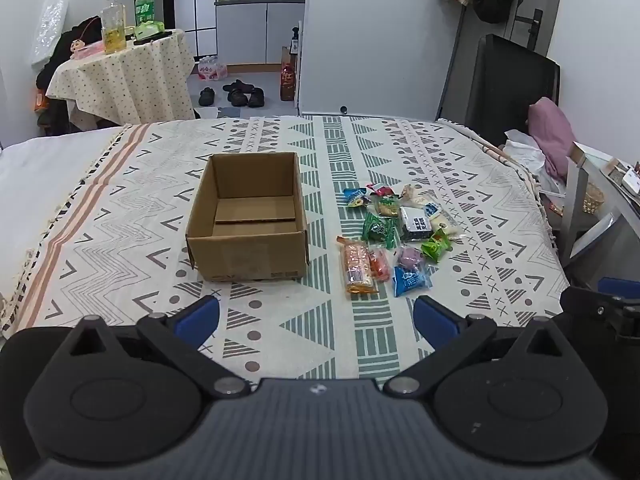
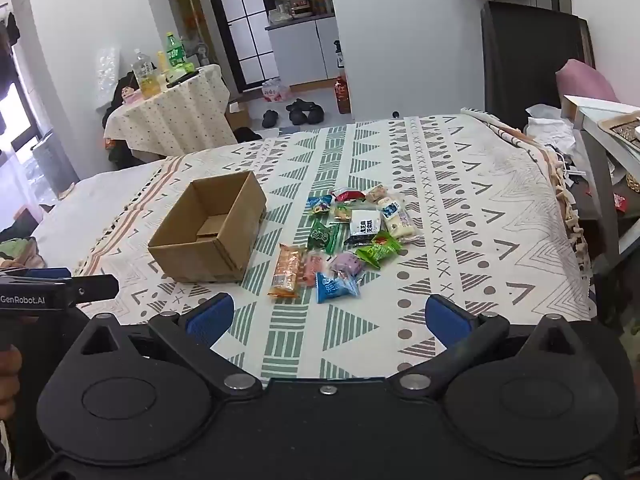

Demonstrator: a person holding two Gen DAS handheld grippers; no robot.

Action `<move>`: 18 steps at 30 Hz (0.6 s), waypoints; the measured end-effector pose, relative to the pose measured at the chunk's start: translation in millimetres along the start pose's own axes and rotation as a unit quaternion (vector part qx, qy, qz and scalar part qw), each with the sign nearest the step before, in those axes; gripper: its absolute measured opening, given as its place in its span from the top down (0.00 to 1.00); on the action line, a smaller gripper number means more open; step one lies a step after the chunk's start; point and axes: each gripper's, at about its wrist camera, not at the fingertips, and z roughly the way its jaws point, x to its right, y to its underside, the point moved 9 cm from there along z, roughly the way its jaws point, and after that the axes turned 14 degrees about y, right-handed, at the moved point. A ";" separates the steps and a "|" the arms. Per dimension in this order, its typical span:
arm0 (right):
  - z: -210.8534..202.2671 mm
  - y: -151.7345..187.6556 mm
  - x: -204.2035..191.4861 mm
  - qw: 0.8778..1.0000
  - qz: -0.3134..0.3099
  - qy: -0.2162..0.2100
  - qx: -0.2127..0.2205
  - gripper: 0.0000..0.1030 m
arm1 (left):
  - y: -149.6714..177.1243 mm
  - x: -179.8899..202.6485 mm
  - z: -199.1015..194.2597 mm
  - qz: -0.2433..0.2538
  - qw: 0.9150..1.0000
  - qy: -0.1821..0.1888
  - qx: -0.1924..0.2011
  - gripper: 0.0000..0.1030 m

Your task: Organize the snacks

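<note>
Both grippers were nearest to the cameras, low over the patterned bedspread (image 1: 440,152). On the left gripper (image 1: 316,320) the blue fingers (image 1: 198,318) were spread wide and held nothing. On the right gripper (image 2: 328,320) the fingers (image 2: 448,318) were also spread wide and held nothing.

Beyond them an open cardboard box (image 1: 248,216) stood upright on the bedspread, and nothing was seen inside it. Just to the right of the box lay the pile of snacks (image 1: 396,236), flat on the cloth and apart from both grippers. At the near edge of the pile lay an orange packet (image 1: 357,266) and a blue packet (image 1: 410,280), with green packets (image 2: 378,250) behind them. Farther away stood a round table (image 1: 120,76) with bottles (image 1: 114,24) on it.
</note>
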 end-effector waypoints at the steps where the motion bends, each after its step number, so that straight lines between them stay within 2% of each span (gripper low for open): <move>1: -0.1 0.2 -0.2 1.000 0.001 -0.001 -0.001 0.00 | -0.6 0.1 -0.6 -0.001 1.000 0.001 0.002 0.00; 4: 0.8 -0.7 4.1 1.000 0.014 -0.008 -0.004 0.00 | -0.9 -5.2 -1.1 -0.012 1.000 0.002 0.002 0.00; 6: 2.7 1.8 1.1 1.000 0.006 0.001 -0.008 0.00 | -0.2 -3.9 -2.1 -0.015 1.000 0.002 0.004 0.00; 18: 4.0 4.9 -3.6 1.000 0.001 -0.005 -0.015 0.00 | 3.2 -10.5 -1.8 -0.020 1.000 -0.005 0.000 0.00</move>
